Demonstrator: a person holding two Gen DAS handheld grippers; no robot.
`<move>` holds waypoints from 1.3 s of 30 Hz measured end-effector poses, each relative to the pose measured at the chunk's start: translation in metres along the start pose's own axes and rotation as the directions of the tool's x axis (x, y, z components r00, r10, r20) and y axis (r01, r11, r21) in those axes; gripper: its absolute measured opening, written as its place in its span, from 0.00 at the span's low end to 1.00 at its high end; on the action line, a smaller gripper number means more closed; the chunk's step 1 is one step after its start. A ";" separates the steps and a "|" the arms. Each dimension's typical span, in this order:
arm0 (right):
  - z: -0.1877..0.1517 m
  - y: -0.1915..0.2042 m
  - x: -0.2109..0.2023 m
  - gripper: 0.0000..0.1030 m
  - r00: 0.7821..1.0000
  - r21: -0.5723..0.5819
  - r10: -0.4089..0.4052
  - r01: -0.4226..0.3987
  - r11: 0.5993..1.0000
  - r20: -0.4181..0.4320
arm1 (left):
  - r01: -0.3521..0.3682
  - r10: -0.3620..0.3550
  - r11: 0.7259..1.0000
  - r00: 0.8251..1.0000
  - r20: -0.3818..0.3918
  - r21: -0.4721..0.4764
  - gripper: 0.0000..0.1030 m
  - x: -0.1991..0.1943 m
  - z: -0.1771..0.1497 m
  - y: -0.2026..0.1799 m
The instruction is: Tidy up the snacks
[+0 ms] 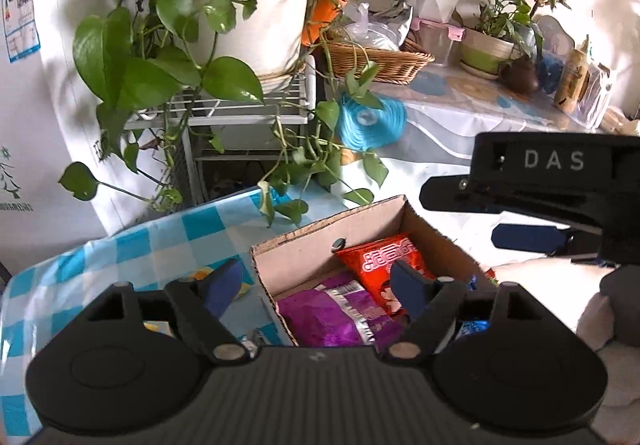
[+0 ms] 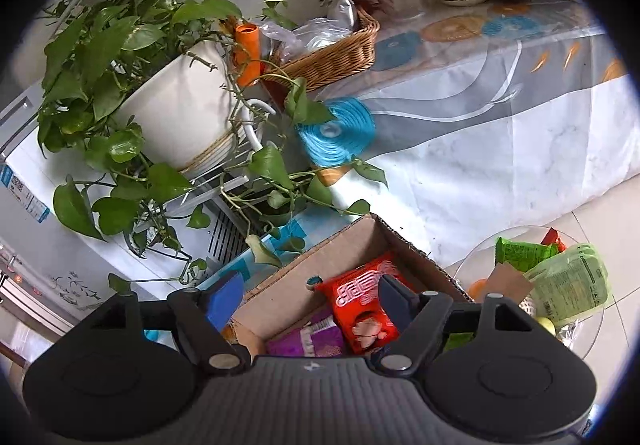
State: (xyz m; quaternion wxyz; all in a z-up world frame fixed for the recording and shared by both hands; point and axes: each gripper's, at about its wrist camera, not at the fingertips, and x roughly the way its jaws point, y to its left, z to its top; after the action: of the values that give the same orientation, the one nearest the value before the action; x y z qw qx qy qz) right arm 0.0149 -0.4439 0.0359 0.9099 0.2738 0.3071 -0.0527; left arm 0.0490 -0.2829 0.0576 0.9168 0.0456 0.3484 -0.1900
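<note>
An open cardboard box (image 1: pixel 280 257) (image 2: pixel 296 265) sits on a blue-checked cloth (image 1: pixel 132 253). Inside it lie a red snack packet (image 1: pixel 380 257) (image 2: pixel 360 301) and a purple packet (image 1: pixel 328 313) (image 2: pixel 308 339). My left gripper (image 1: pixel 316 285) hovers open over the box, one finger outside its left wall and the other above the red packet, with nothing gripped. My right gripper (image 2: pixel 310 299) is open above the same box, likewise empty. Its black housing (image 1: pixel 556 165) shows at the right of the left wrist view.
Green snack packets (image 2: pixel 568 277) lie in a clear glass dish (image 2: pixel 476 249) to the right of the box. A large potted vine (image 1: pixel 248 25) on a wire rack (image 1: pixel 224 113) trails leaves over the box's far side. Behind stand a wicker basket (image 1: pixel 376 61) and a draped table (image 2: pixel 500 117).
</note>
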 end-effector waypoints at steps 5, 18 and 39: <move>-0.002 0.007 0.002 0.79 1.000 -0.030 0.011 -0.012 0.999 -0.009 | -0.013 0.013 1.000 1.000 0.017 0.014 0.79 -0.010 0.000 0.012; -0.009 0.033 0.003 0.82 0.998 -0.113 0.049 -0.053 0.992 -0.034 | -0.033 0.033 0.999 0.999 0.016 -0.021 0.83 -0.029 -0.008 0.072; -0.050 0.099 0.032 0.85 0.977 -0.309 0.112 -0.165 0.937 -0.181 | -0.135 0.135 0.983 0.991 -0.007 -0.121 0.84 -0.034 -0.036 0.205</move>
State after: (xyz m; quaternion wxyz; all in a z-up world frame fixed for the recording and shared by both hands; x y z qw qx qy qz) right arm 0.0407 -0.3320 0.0302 0.9161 0.1459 0.3637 0.0847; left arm 0.0816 -0.0749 0.0431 0.9288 0.0131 0.3549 -0.1059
